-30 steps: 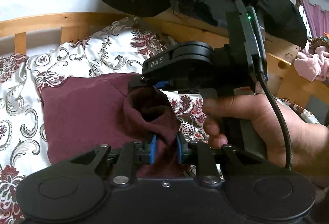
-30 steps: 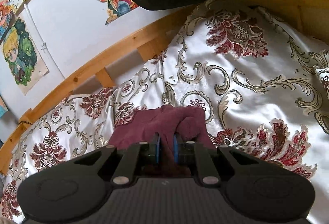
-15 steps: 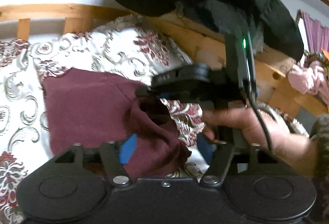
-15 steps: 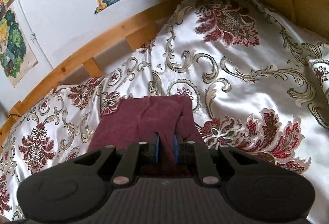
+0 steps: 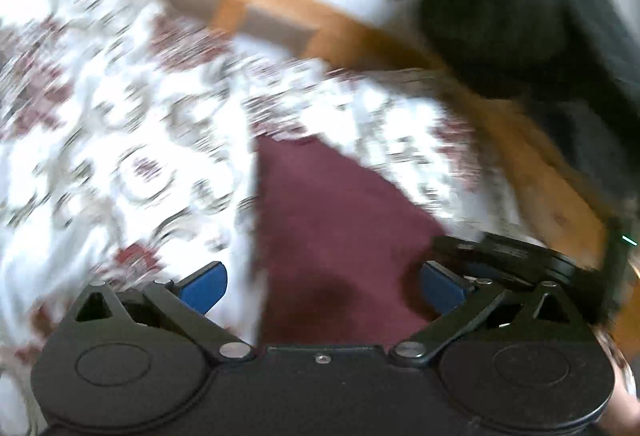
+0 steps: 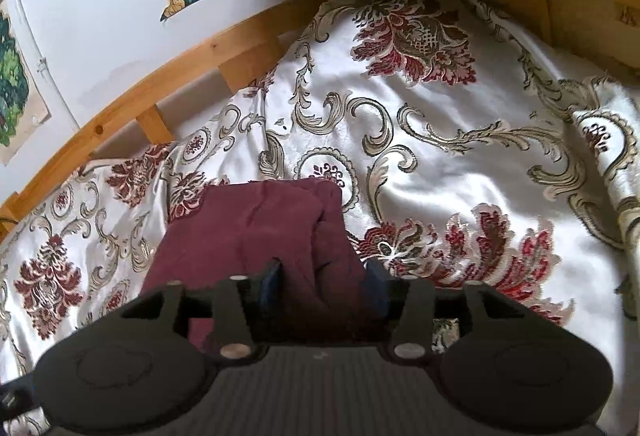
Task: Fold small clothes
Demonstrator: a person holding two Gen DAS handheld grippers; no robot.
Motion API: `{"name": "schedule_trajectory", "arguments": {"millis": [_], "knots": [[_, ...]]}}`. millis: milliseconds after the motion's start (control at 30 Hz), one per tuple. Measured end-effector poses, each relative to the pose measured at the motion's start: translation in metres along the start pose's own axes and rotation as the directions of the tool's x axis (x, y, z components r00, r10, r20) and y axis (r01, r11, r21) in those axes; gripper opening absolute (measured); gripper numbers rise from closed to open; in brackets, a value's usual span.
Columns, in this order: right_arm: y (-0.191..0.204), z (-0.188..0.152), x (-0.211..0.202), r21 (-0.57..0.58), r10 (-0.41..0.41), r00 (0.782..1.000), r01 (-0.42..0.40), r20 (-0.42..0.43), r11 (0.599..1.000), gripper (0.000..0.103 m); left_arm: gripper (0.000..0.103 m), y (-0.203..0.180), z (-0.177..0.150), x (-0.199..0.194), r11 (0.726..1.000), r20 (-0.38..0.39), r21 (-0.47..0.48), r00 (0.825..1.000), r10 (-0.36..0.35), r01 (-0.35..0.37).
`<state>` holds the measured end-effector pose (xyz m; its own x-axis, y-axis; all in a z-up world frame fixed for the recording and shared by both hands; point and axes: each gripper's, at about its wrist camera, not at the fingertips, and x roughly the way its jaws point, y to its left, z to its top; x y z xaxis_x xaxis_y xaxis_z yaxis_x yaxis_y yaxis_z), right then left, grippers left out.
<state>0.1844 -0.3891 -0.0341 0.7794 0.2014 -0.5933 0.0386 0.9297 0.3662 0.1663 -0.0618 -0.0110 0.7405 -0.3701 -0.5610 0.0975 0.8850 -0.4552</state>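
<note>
Maroon cloth (image 6: 260, 236) lies on the bedspread (image 6: 460, 163) w/ both jaws opening around it, not pinching. Left gripper (image 5: 322, 288) & right gripper (image 6: 322, 286) should clear upward w/o snagging the fold.

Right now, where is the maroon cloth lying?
The maroon cloth lies on the floral bedspread, low and centre in both wrist views, short of the wooden bed rail. Its near end sits between each gripper's opening jaws, which no longer pinch it.
</note>
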Motion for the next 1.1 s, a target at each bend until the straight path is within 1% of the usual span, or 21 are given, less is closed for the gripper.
{"name": "schedule_trajectory", "arguments": {"millis": [33,67,100,167,233,333,400,467,533,633,667,767,867,967,1100], "knots": [[0.002,-0.001,-0.002,-0.009,-0.001,1.0,0.001,-0.003,1.0,0.073,0.102,0.006,0.001,0.005,0.999,-0.023,-0.031,0.999,0.032,-0.032],[0.004,-0.001,-0.004,-0.016,0.004,1.0,-0.004,-0.004,1.0,0.086,0.102,0.01,0.002,0.008,0.997,-0.044,-0.053,0.998,0.052,-0.054],[0.006,-0.002,-0.007,-0.022,0.019,1.0,-0.019,-0.002,1.0,0.094,0.102,0.014,0.003,0.012,0.995,-0.065,-0.073,0.996,0.068,-0.072],[0.011,-0.003,-0.011,-0.03,0.041,0.999,-0.041,-0.011,0.999,0.097,0.102,0.025,0.0,0.015,0.989,-0.11,-0.114,0.99,0.084,-0.096],[0.017,-0.006,-0.015,-0.047,0.058,0.998,-0.06,-0.035,0.997,0.102,0.102,0.031,-0.002,0.02,0.984,-0.15,-0.145,0.985,0.083,-0.105],[0.027,-0.016,-0.015,-0.099,0.047,0.994,-0.057,-0.1,0.993,0.103,0.102,0.036,-0.006,0.023,0.978,-0.185,-0.174,0.979,0.085,-0.117],[0.032,-0.023,-0.013,-0.147,-0.005,0.988,-0.018,-0.156,0.989,0.103,0.102,0.037,-0.008,0.022,0.977,-0.204,-0.182,0.976,0.074,-0.112],[0.031,-0.03,-0.01,-0.166,-0.056,0.977,0.022,-0.207,0.986,0.103,0.102,0.036,-0.01,0.023,0.979,-0.218,-0.177,0.974,0.065,-0.105],[0.024,-0.034,-0.008,-0.135,-0.061,0.966,0.027,-0.252,0.99,0.103,0.102,0.033,-0.012,0.024,0.982,-0.221,-0.157,0.973,0.069,-0.105],[0.005,-0.043,-0.008,-0.017,-0.007,0.943,0.001,-0.331,1.0,0.103,0.102,0.03,-0.014,0.027,0.986,-0.23,-0.129,0.97,0.074,-0.105],[-0.001,-0.046,-0.009,0.025,0.014,0.938,-0.005,-0.345,1.0,0.103,0.102,0.029,-0.014,0.027,0.987,-0.235,-0.124,0.969,0.074,-0.106],[-0.012,-0.051,-0.014,0.081,0.046,0.935,-0.018,-0.352,0.997,0.103,0.102,0.028,-0.016,0.028,0.988,-0.253,-0.11,0.964,0.08,-0.11],[-0.012,-0.052,-0.02,0.08,0.043,0.937,-0.016,-0.348,0.997,0.103,0.102,0.025,-0.017,0.03,0.989,-0.269,-0.087,0.959,0.092,-0.119],[-0.013,-0.049,-0.03,0.088,0.037,0.953,-0.011,-0.301,0.996,0.103,0.102,0.024,-0.019,0.031,0.99,-0.28,-0.069,0.955,0.102,-0.126],[-0.009,-0.039,-0.04,0.08,0.032,0.984,-0.018,-0.178,0.997,0.103,0.102,0.024,-0.019,0.032,0.989,-0.284,-0.066,0.953,0.109,-0.133]]}}
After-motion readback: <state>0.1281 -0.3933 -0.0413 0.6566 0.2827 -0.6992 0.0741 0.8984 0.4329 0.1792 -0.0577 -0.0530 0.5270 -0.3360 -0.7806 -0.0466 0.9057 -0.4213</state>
